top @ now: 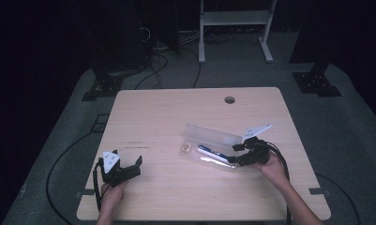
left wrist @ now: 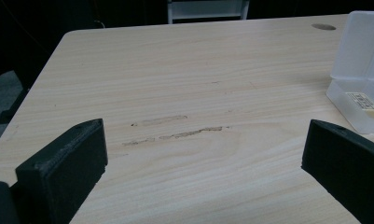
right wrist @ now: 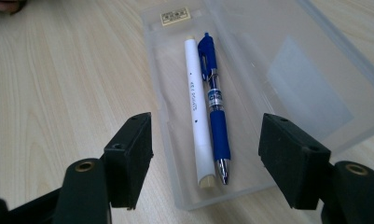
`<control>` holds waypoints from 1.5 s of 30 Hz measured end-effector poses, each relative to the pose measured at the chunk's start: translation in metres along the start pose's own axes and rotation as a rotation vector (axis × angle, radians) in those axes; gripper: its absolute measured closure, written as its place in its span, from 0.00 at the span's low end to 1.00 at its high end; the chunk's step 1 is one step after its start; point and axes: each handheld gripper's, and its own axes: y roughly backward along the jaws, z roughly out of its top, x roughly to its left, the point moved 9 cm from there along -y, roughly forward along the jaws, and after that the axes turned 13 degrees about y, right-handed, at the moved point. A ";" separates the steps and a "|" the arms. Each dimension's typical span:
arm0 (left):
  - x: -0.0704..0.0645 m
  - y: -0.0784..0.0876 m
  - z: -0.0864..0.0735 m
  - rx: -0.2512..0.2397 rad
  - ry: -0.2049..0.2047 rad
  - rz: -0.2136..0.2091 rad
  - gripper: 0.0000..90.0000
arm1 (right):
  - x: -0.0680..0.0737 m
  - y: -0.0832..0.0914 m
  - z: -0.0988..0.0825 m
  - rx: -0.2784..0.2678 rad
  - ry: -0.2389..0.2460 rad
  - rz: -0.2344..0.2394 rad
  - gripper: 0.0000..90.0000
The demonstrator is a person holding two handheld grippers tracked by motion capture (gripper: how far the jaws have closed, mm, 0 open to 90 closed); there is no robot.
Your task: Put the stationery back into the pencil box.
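- Translucent plastic forms the pencil case, which lies open on the wooden table, right of the table's middle in the high view; its lid stands tilted up on the far side of the tray
- inside the tray, in the right gripper view, a white pen and a blue pen lie side by side, touching along their length; the blue pen's metal tip points toward the camera; a small eraser with a printed label sits at the tray's far end
- the right gripper hangs just above the near end of the case; its jaws stand wide apart, one on either side of the tray's near end, and the pads press on nothing; the two pens lie below the gap, untouched
- in the high view the right gripper sits at the case's right end, the person's hand behind it near the table's right edge
- the left gripper rests low over the table's near left part, well apart from the case; its jaws are spread wide with only bare wood between them, holding nothing
- in the left gripper view two pale scuff marks show on the wood ahead of the jaws; the case stands at the right edge, its eraser visible through the wall
- a round cable hole sits near the table's far edge.
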 end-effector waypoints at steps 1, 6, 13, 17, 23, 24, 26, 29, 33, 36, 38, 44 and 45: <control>0.000 0.000 0.000 0.000 0.000 0.000 0.00 | 0.000 0.000 -0.001 -0.001 0.000 -0.001 0.38; 0.000 0.000 0.000 0.001 -0.001 0.000 0.00 | 0.001 0.004 -0.005 -0.008 -0.014 0.001 0.38; 0.000 0.000 0.000 0.001 -0.004 0.000 0.00 | 0.003 0.007 -0.010 -0.017 -0.014 0.000 0.38; 0.000 0.000 0.000 0.000 -0.005 0.000 0.00 | 0.004 0.010 -0.013 -0.023 -0.022 -0.001 0.38; 0.000 0.000 0.000 0.001 -0.002 -0.001 0.00 | 0.001 0.016 -0.017 -0.038 -0.036 -0.017 0.37; 0.000 0.000 0.000 0.001 -0.002 0.000 0.00 | 0.001 0.017 -0.018 -0.035 -0.041 -0.013 0.37; 0.000 0.000 0.000 0.001 -0.002 0.000 0.00 | 0.001 0.018 -0.020 -0.028 -0.041 -0.018 0.37; 0.000 0.000 0.000 0.001 -0.003 0.000 0.00 | 0.001 0.020 -0.022 -0.029 -0.040 -0.025 0.37; 0.000 0.000 0.000 0.001 -0.003 0.000 0.00 | 0.002 0.021 -0.030 -0.015 -0.046 -0.029 0.37; 0.000 0.000 0.000 0.001 -0.005 0.001 0.00 | 0.003 0.023 -0.036 -0.015 -0.046 -0.034 0.37; 0.000 0.000 0.000 0.001 -0.005 0.002 0.00 | 0.004 0.025 -0.040 -0.006 -0.051 -0.037 0.36; 0.000 0.000 0.000 0.002 -0.007 0.003 0.00 | 0.009 0.030 -0.044 -0.011 -0.041 -0.045 0.36; 0.000 0.000 0.000 0.002 -0.008 0.004 0.00 | 0.010 0.030 -0.045 -0.010 -0.040 -0.047 0.36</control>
